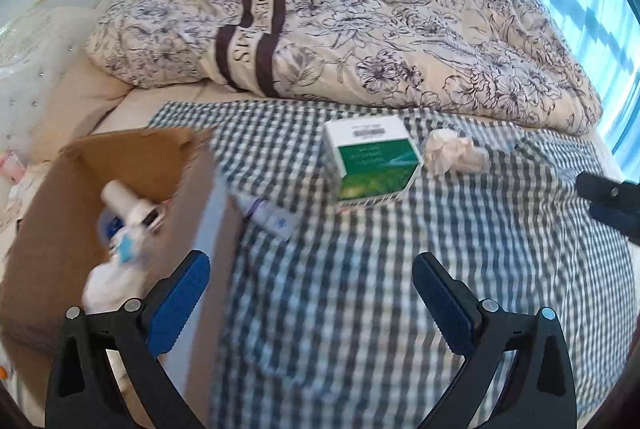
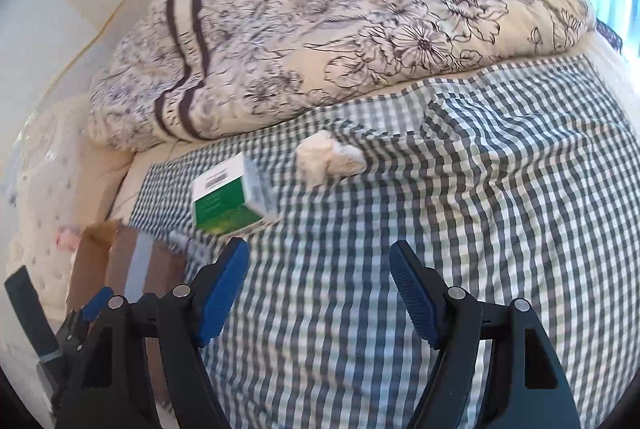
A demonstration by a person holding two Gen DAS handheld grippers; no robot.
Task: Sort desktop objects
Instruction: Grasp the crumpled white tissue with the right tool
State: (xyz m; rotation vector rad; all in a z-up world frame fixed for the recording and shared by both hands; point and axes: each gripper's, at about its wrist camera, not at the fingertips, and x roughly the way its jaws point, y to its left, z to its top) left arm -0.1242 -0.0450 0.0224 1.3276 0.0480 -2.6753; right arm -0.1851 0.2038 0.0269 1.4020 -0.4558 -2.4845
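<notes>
From the left wrist camera, the left gripper hangs over a blue-and-white checked cloth with its two blue-padded fingers spread wide and nothing between them. One open cardboard box sits at the cloth's left edge; inside it lies a blurred heap of white and blue items, perhaps three or four, though the blur prevents a sure count. One small tube lies on the cloth just beside the box's right wall. One green-and-white carton stands near the cloth's middle, and one crumpled wad of white paper rests just to its right. One floral duvet is bunched behind the cloth. The right gripper's dark tips show at the right edge. From the right wrist camera, the right gripper also has its two fingers wide apart and empty above the cloth, with the same single carton, single paper wad and box corner ahead of it.
</notes>
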